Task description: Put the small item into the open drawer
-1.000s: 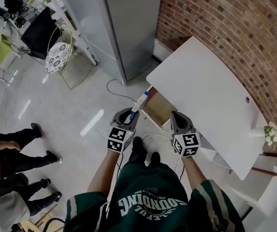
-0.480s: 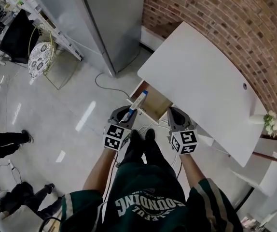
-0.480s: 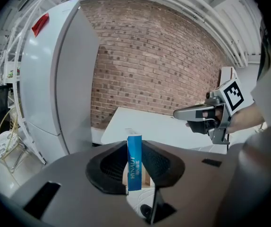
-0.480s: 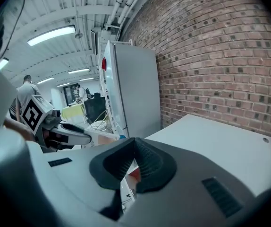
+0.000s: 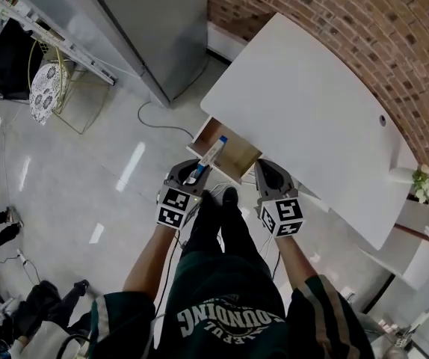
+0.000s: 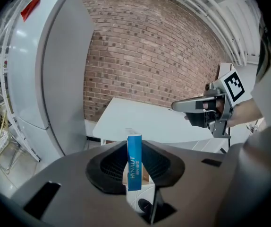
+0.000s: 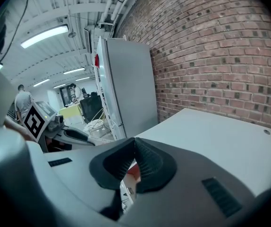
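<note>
Slim blue-and-white cardboard box (image 6: 134, 162) clamped between ribbed black jaws of the left gripper (image 5: 190, 176); right gripper (image 7: 134, 144) closed, empty; wood-lined drawer (image 5: 238, 158) open.

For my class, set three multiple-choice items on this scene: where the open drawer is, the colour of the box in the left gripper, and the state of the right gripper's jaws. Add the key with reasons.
1. Where is the open drawer?
A. Under the white table.
B. In the grey cabinet.
C. On the brick wall.
2. What colour is the box in the left gripper?
A. Red and black.
B. Blue and white.
C. Green.
3. How do the right gripper's jaws stand?
A. Wide apart.
B. Clamped on the box.
C. Together, on nothing.
Key: 1 A, it juts out from beneath the tabletop; 2 B, blue spine, white faces; 3 C, the tips meet with nothing between.
</note>
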A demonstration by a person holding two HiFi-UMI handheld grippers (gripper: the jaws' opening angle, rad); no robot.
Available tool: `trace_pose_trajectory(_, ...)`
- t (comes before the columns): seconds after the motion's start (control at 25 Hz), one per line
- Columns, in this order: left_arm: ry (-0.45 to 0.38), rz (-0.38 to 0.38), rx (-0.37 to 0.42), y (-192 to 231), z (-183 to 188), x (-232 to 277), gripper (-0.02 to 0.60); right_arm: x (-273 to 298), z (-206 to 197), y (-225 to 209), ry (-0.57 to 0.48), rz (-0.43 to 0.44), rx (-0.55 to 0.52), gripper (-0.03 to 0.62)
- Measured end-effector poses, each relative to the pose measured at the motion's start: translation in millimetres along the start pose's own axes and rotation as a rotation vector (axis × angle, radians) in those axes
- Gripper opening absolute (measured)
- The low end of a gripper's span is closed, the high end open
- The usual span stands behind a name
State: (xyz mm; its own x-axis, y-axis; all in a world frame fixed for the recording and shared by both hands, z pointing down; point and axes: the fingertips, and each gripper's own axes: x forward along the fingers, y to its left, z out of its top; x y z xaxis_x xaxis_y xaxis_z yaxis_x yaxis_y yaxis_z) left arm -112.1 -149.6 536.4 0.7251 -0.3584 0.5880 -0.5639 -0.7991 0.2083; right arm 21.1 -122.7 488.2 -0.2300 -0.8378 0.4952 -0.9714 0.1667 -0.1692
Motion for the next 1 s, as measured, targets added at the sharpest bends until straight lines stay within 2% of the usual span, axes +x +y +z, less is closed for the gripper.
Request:
trace_pose_trajectory(0.68,0.133,-0.088,0.034,-7,-44,77,0.098,22,-46,-35,0.054,0.006,0.062,0.025)
trace_pose_trajectory(1.0,0.222,-0.160,0.134,-10,-64,114,0.098,25,-73,-40,0.063,-0.018,0.086,0.025)
